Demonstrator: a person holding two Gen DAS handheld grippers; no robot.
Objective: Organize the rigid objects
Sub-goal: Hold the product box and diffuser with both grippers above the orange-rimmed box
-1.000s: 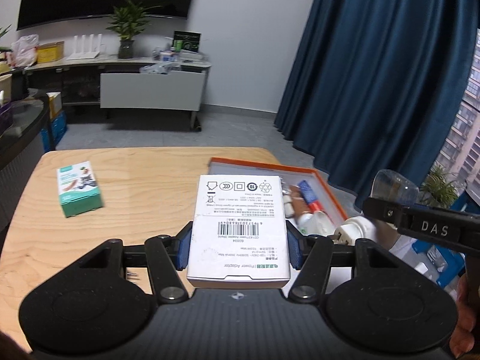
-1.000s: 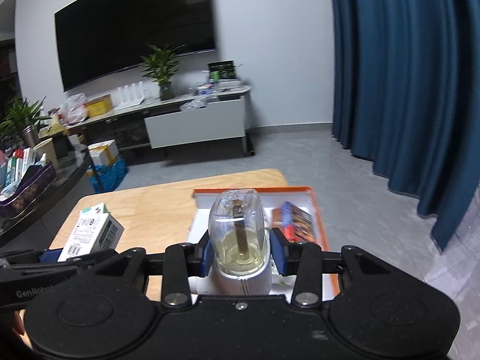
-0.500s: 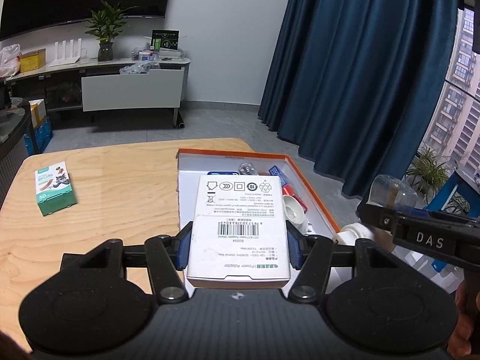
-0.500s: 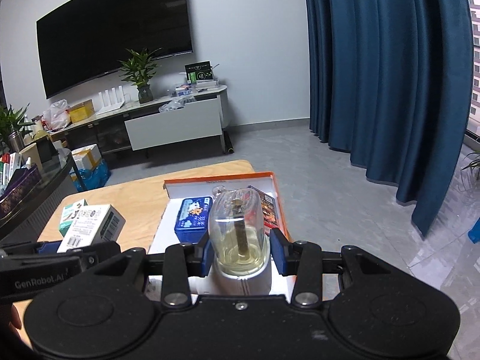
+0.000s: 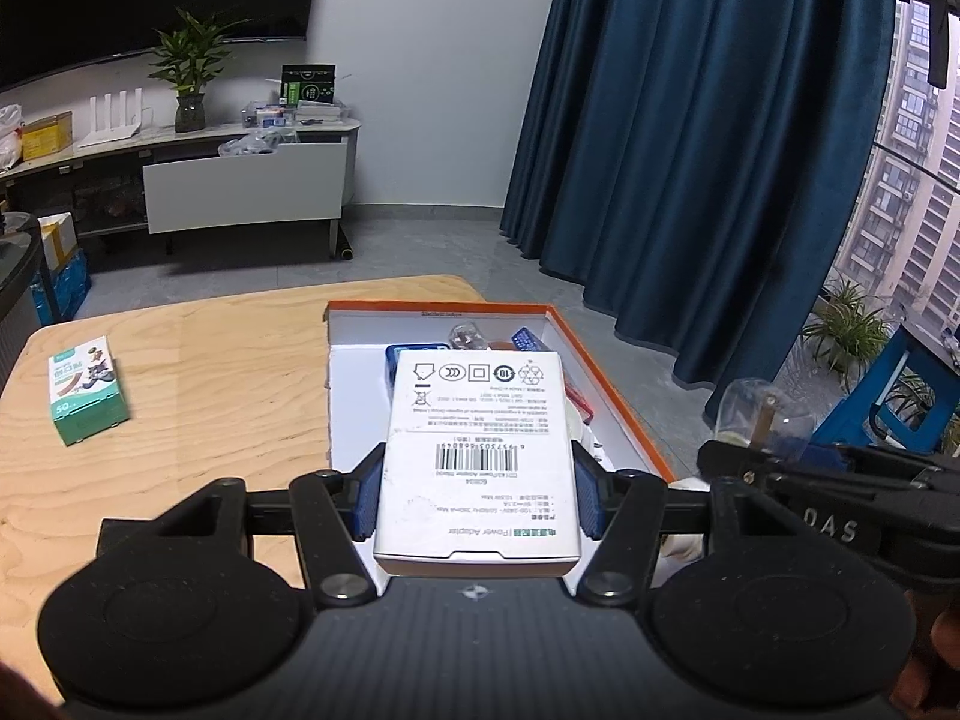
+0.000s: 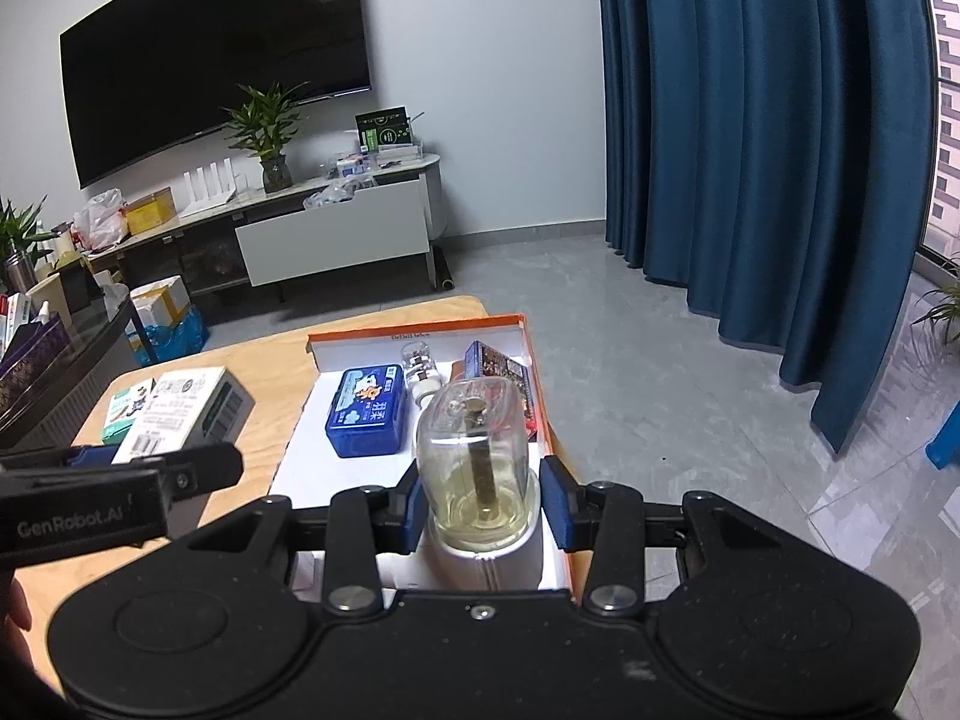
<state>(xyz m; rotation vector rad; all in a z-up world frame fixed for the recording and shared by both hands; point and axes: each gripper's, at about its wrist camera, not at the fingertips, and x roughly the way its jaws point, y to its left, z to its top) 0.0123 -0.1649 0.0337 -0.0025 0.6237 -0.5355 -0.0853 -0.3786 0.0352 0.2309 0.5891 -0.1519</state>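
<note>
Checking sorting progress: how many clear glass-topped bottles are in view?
2: one bottle held in the right gripper, another bottle lying at the orange-rimmed tray's far end. Others may be hidden.

My right gripper (image 6: 480, 501) is clamped on a clear bottle (image 6: 475, 468) with yellowish liquid and a white base, its blue pads pressing both sides. It hangs over the near end of an orange-rimmed tray (image 6: 528, 348) on the wooden table (image 6: 270, 372). Inside the tray I see a blue box (image 6: 365, 411), a small clear bottle (image 6: 420, 369) and a dark patterned box (image 6: 501, 375). At left my left gripper (image 6: 180, 468) carries a white barcoded box (image 6: 180, 414), with a green box (image 6: 123, 414) lying just behind it.
</note>
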